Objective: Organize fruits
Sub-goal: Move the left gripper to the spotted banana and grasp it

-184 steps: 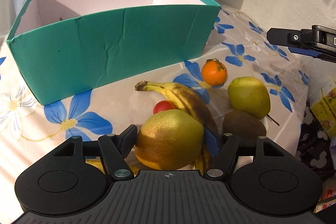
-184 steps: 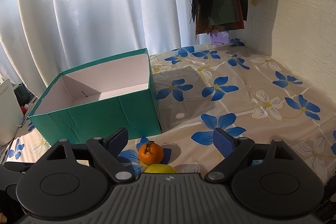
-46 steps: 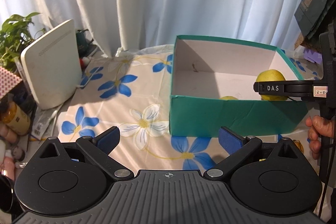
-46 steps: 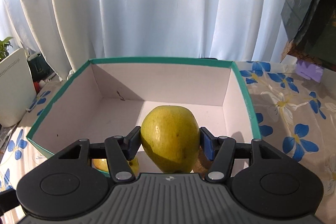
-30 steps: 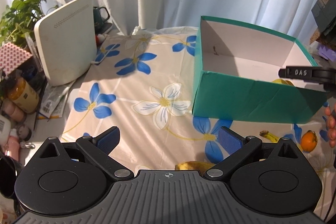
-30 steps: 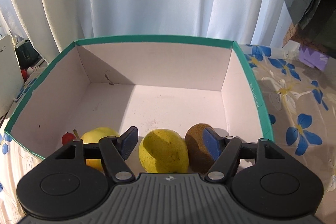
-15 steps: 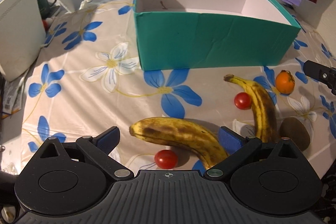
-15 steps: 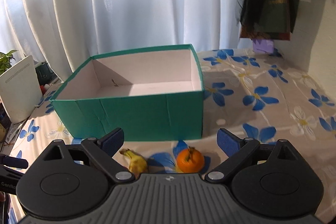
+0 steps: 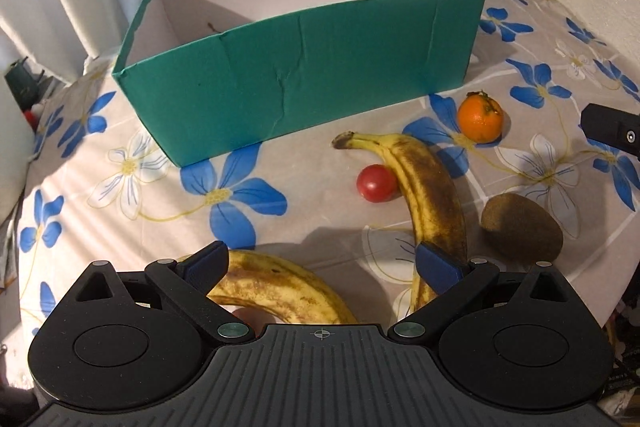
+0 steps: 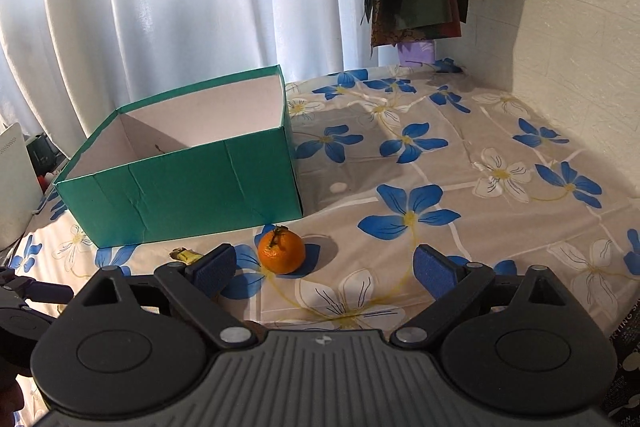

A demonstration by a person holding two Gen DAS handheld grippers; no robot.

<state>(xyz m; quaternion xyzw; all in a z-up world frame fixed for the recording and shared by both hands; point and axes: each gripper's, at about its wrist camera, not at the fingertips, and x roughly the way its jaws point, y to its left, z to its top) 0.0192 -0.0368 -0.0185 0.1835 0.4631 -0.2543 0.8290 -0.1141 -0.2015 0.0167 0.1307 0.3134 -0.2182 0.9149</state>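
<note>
- left gripper (image 9: 320, 267) jaws wide, empty, over near banana (image 9: 280, 291) for pickup
- right gripper (image 10: 326, 273) wide, empty, facing tangerine (image 10: 281, 251) beside box (image 10: 180, 187)

The box (image 9: 304, 75) stands behind the fruit. Before it lie a tangerine (image 9: 479, 115), right, then a banana (image 9: 428, 187) with a tomato (image 9: 376, 183) touching its left; a kiwi (image 9: 520, 227) lies right.
</note>
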